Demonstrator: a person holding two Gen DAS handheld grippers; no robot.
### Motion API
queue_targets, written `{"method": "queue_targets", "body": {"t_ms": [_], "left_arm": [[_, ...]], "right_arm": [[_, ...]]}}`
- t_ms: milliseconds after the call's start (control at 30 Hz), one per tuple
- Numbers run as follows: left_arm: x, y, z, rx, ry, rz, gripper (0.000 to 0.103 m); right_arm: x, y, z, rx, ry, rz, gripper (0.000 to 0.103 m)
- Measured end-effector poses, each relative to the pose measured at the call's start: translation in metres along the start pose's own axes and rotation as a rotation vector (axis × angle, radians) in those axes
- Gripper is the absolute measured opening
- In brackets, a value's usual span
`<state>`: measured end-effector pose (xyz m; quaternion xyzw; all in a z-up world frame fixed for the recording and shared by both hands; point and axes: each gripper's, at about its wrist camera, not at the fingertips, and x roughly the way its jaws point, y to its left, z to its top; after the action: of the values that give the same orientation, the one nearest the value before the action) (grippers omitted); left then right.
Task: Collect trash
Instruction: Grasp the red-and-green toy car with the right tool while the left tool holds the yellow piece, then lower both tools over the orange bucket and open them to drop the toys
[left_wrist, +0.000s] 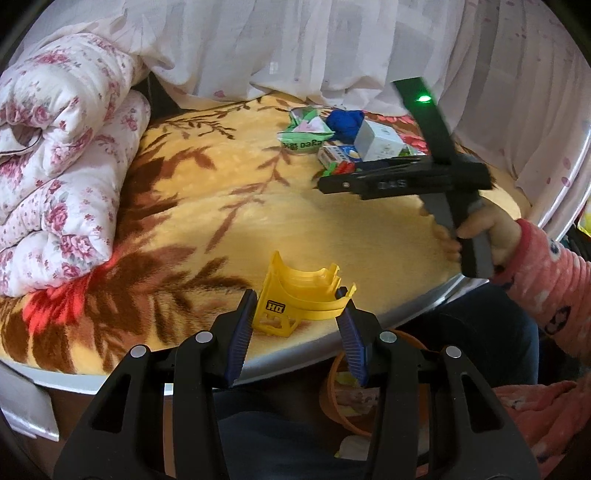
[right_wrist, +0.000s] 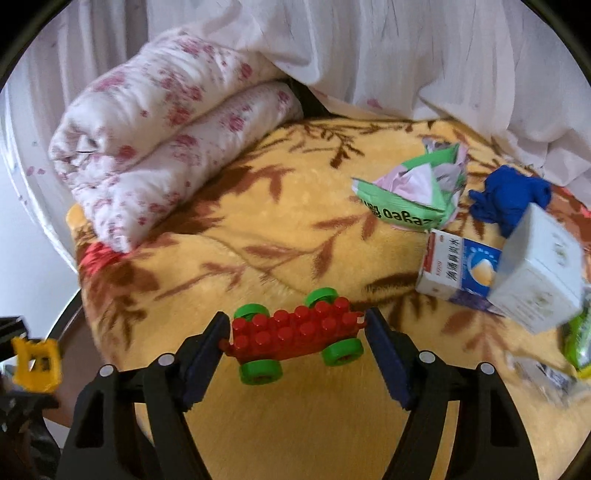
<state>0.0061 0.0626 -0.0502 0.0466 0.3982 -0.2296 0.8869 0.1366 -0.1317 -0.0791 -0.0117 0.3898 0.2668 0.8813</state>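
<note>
Left tongs clamp a stiff, light yellow plastic piece w/ thin ribs, while right tongs pinch a red toy car base end-to-end above the blanket, probably rigid, light, slippery.

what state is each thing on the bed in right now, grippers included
left gripper: shut on the yellow plastic toy piece, held at the bed edge
right gripper: jaws around the red brick toy car with green wheels, touching both ends
green tissue pack: torn open, tissue showing
blue cloth: crumpled
white and blue carton: lying flat
pale grey box: tilted, leaning on the carton
floral quilt: folded
</note>
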Motion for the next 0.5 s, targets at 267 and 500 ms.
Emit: {"method": "queue_targets", "body": {"t_ms": [267, 500], "left_arm": [[0.006, -0.022, -0.002, 0.027, 0.006, -0.037, 0.043], [0.019, -0.05, -0.005, 0.05, 0.02, -0.081, 0.043]], "right_arm": [[-0.073, 0.01, -0.04, -0.003, -0.068, -0.018, 0.074], [-0.129, 0.007, -0.084, 0.008, -0.089, -0.053, 0.074]]}}
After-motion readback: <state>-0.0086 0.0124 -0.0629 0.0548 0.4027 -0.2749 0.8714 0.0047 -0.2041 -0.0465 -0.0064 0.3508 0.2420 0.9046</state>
